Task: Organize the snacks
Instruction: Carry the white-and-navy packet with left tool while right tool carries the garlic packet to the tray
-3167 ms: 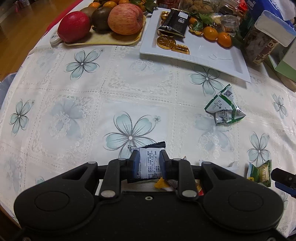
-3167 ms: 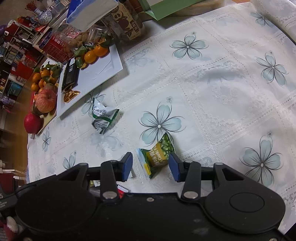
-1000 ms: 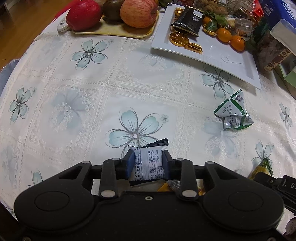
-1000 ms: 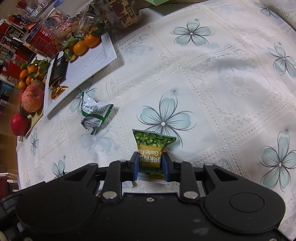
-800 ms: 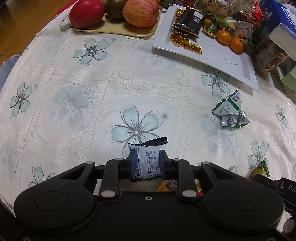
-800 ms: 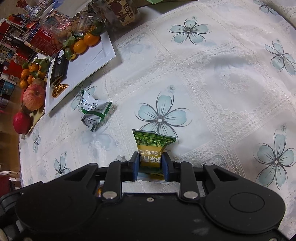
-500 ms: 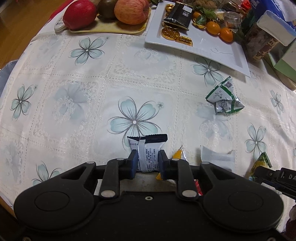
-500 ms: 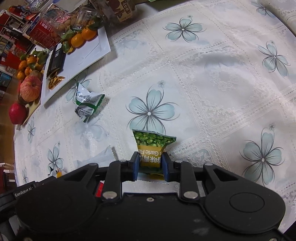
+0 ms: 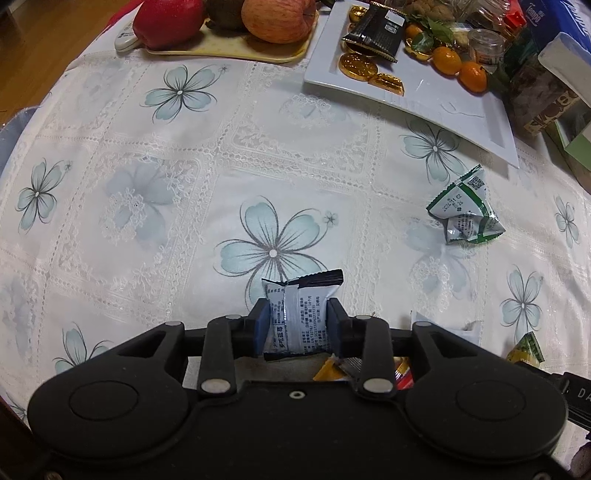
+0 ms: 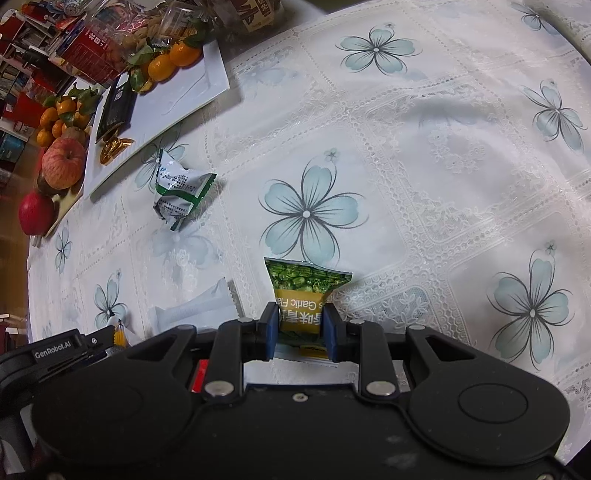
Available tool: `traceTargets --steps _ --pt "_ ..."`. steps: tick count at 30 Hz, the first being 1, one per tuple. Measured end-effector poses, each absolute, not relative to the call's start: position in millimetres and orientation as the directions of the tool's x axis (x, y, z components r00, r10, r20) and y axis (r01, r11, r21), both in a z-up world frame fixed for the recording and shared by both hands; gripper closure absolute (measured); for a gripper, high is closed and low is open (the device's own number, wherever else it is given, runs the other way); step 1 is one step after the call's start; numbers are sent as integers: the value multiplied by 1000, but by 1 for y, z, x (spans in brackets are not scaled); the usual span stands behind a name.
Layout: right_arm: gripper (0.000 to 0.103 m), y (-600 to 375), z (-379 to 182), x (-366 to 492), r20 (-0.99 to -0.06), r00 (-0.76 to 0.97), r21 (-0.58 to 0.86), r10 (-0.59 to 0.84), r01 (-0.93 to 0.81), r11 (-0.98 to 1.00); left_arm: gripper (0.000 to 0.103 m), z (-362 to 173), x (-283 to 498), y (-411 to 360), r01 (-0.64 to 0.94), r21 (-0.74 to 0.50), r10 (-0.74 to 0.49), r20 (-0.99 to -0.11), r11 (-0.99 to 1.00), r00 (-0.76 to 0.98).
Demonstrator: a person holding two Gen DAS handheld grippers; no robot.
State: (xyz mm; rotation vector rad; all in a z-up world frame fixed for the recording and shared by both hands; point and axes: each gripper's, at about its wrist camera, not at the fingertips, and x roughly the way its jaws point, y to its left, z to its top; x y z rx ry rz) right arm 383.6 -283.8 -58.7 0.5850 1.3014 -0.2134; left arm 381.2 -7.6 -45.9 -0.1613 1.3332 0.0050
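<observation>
Across the whole field: surface [image 9: 155, 229] under a white lace-pattern cloth printed with pale blue flowers.
At 1 o'clock of the left wrist view: white rectangular plate [image 9: 443, 103], glossy, carrying gold foil coins [image 9: 356, 65], a black wrapped bar [image 9: 373, 29] and small oranges [image 9: 472, 75].
At 12 o'clock: pale yellow tray [image 9: 229, 51] with a red apple [image 9: 168, 20] and a streaked apple [image 9: 277, 18].
At 2 o'clock, between plate and grippers: crumpled green-and-white packet [image 9: 463, 214], foil-shiny, lying loose on the cloth, well apart from both grippers.
At 9 o'clock of the right wrist view: flat white sachet [image 10: 199, 306] with serrated ends.
At 6 o'clock: left gripper [image 9: 297, 328], blue pads clamped on a white printed snack packet [image 9: 299, 314] with a black crimped top edge.
At 6 o'clock: right gripper [image 10: 300, 328], pads pinching a green garlic-pea packet [image 10: 304, 291], yellow band, upright above the cloth.
</observation>
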Motion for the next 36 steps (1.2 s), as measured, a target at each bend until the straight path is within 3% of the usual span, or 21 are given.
traceTargets --steps 7,11,19,29,36 --pt "76 -286 -58 383 -946 274 291 175 469 834 56 -56 383 -9 -114 -118 -91 -972 987 214" --pt "76 -288 -56 381 -944 279 296 178 467 834 61 -55 383 -3 -147 -142 -108 -970 979 217" --pt "76 -293 -42 369 -932 315 314 178 458 832 64 -21 366 16 -164 -160 -105 -948 973 300" --pt "76 -294 -3 293 -882 436 378 177 433 818 64 23 263 21 -52 -257 -226 -917 965 328" --pt "76 -276 11 199 -836 485 482 256 426 765 64 27 182 14 2 -286 -276 -922 958 271"
